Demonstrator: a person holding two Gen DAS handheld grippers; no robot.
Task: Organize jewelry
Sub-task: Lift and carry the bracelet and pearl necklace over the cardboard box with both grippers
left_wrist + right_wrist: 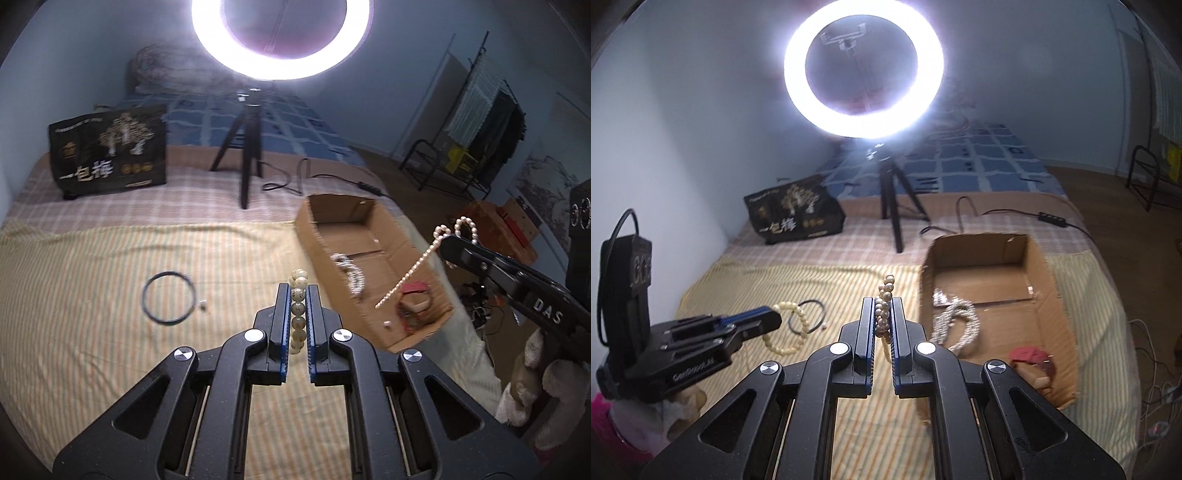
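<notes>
At centre frame, left gripper fingers clamp a cream round-bead bracelet; right gripper fingers pinch a pearl strand, beside the open cardboard box on the striped bed
</notes>
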